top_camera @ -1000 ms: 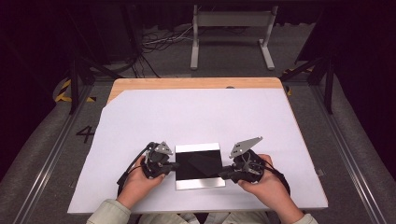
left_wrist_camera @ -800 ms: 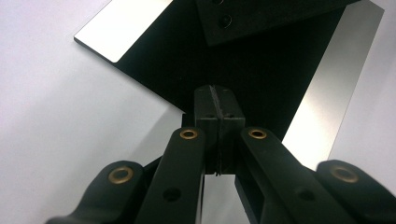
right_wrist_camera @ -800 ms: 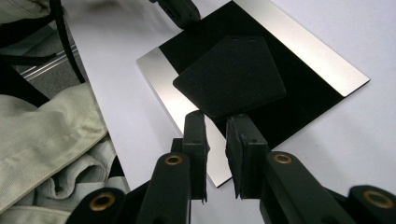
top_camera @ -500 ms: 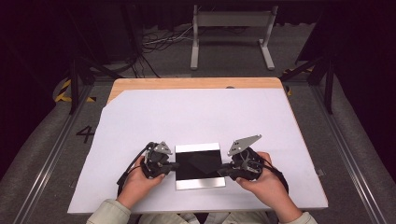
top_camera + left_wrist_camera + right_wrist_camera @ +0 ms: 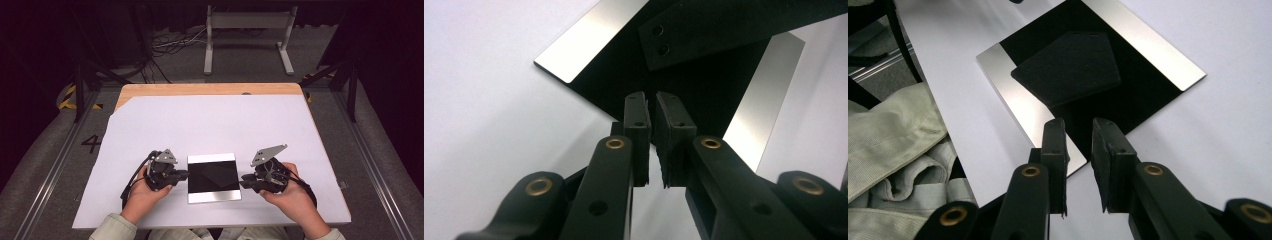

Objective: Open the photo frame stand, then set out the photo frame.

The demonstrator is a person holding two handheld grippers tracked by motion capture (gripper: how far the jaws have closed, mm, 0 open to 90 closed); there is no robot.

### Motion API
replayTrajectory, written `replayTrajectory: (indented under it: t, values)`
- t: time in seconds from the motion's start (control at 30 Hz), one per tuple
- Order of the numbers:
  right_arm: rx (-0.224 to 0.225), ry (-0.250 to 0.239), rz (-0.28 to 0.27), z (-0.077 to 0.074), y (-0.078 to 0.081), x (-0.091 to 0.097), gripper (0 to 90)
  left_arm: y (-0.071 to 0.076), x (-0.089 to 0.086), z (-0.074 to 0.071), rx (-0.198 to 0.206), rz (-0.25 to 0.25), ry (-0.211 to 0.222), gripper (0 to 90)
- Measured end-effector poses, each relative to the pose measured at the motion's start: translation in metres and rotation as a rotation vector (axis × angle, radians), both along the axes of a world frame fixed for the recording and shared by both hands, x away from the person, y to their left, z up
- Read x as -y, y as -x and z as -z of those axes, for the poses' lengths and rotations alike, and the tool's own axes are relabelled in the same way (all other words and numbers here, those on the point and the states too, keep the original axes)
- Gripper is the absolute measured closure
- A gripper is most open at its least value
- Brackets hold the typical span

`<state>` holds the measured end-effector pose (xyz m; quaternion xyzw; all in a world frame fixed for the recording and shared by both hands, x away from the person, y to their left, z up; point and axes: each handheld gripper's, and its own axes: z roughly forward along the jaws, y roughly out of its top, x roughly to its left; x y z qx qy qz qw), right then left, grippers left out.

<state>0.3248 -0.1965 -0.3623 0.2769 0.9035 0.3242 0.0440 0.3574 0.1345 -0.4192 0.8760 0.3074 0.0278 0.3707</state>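
The plate (image 5: 213, 177), a flat square with a glossy black middle and bright strips along its near and far edges, lies flat on the white sheet (image 5: 210, 125) that covers the table (image 5: 210, 89), near the person's edge and between the two hands. The left tool (image 5: 184, 174) lies at the plate's left edge, tips just at it. In the left gripper view its jaws have just been opening and stand a narrow slit apart, with nothing between them, over the plate's (image 5: 704, 80) dark face. The right tool (image 5: 245, 182) lies just off the plate's right edge. In the right gripper view its jaws have just been opening too and stand a small gap apart, empty, just short of the plate's (image 5: 1088, 65) near corner. A pale sleeve (image 5: 893, 145) shows at that view's left.
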Motion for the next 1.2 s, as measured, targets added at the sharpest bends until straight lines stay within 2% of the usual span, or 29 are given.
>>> replayTrajectory:
  t: [0.17, 0.27, 0.4, 0.73, 0.8, 0.87, 0.9, 1.2]
  values:
    - [0.035, 0.027, 0.018, -0.006, 0.003, 0.005, 72.3, 0.002, -0.007, -0.006, 0.030, -0.018, -0.008, 80.7]
    - [0.043, 0.016, 0.025, -0.010, 0.003, 0.009, 71.2, 0.002, -0.012, -0.009, 0.044, -0.036, -0.005, 80.0]
    - [0.049, -0.008, 0.038, -0.015, 0.003, 0.013, 66.6, 0.000, -0.021, -0.013, 0.042, -0.069, 0.016, 78.3]
    - [0.051, -0.032, 0.032, -0.025, -0.004, 0.007, 59.9, -0.001, -0.034, -0.015, 0.049, -0.113, 0.023, 75.7]
    - [0.044, -0.033, 0.034, -0.026, -0.008, 0.004, 57.1, 0.000, -0.036, -0.015, 0.049, -0.118, 0.023, 75.1]
    - [0.003, -0.051, 0.044, -0.028, -0.014, 0.001, 52.7, 0.000, -0.037, -0.015, 0.054, -0.122, 0.017, 74.8]
    - [-0.003, -0.050, 0.039, -0.029, -0.016, -0.001, 52.3, 0.001, -0.037, -0.015, 0.050, -0.126, 0.018, 74.7]
    - [-0.008, -0.035, 0.037, -0.035, -0.031, -0.012, 47.8, 0.004, -0.043, -0.015, 0.060, -0.146, 0.011, 73.6]
